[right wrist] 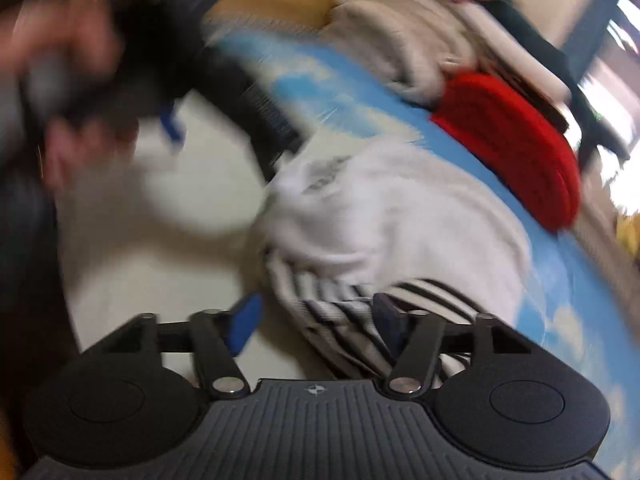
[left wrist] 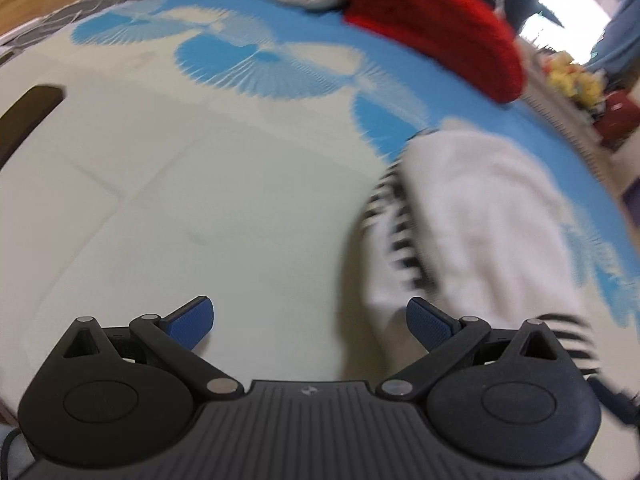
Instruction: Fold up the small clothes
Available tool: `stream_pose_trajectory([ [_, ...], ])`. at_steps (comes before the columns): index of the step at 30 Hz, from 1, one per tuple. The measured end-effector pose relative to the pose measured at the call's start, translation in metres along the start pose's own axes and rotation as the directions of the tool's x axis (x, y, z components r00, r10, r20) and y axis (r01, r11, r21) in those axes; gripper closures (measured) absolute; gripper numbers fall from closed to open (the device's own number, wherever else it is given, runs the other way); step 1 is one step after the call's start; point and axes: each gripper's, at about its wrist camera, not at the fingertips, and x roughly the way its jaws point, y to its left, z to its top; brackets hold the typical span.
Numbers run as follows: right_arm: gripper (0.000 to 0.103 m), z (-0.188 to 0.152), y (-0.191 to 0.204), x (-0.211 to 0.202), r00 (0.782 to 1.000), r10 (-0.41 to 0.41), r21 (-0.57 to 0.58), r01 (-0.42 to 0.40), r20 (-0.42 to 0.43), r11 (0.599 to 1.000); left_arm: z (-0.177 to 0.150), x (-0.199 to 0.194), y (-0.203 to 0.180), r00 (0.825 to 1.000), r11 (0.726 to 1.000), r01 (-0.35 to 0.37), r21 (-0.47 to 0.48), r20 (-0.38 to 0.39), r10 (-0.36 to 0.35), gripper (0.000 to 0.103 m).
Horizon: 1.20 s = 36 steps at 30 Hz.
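Though motion blurs the white garment (right wrist: 392, 216), both claws — left (left wrist: 310, 326), right (right wrist: 316, 320) — stand released.

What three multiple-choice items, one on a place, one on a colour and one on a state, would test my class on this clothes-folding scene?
1. Where does the red knitted item lie relative to the white garment with striped trim?
A. Farther from the cameras, by the pile of clothes
B. Under the white garment
C. Between a gripper's fingers

2. What colour are the stripes on the white garment's trim?
A. Red
B. Black
C. Green

3. How does the left gripper stand?
A. Shut on the red item
B. Shut on the white garment
C. Open, with nothing between its pads

Answers:
1. A: both views show it beyond the white garment, next to the pile of clothes.
2. B: dark bands alternate with white along the hem.
3. C: its blue pads stand wide apart over the bare bedsheet.
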Motion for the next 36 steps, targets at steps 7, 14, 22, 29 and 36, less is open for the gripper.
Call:
stream_pose_trajectory([
  [7,0.078,-0.011,-0.073,-0.001,0.982,-0.184,0.388,0.188,-0.049,0.902,-0.014,0.0,-0.059,0.966,0.953,0.258,0.156,-0.04,-0.255,0.0],
  [14,0.063,-0.061,-0.028,0.012,0.975,-0.081,0.118,0.107,-0.209,0.987,-0.03,0.051,-0.028,0.973,0.99,0.119,0.073,-0.207,-0.102,0.0],
  [22,0.06,-0.078,-0.05,0.009,0.982,-0.008,0.166,0.04,-0.187,0.985,-0.035,0.043,-0.014,0.968,0.978,0.188,0.094,-0.185,-0.168,0.0],
  [29,0.055,-0.068,-0.102,-0.018,0.994,0.077,0.412,-0.038,-0.078,0.91,-0.043,0.004,0.001,0.973,0.975,0.197,0.103,-0.142,-0.182,0.0],
  [36,0.054,-0.005,-0.18,-0.02,0.995,0.014,0.59,-0.072,0.102,0.804,-0.049,-0.016,-0.014,0.944,0.956,0.292,-0.006,-0.161,-0.289,0.0],
])
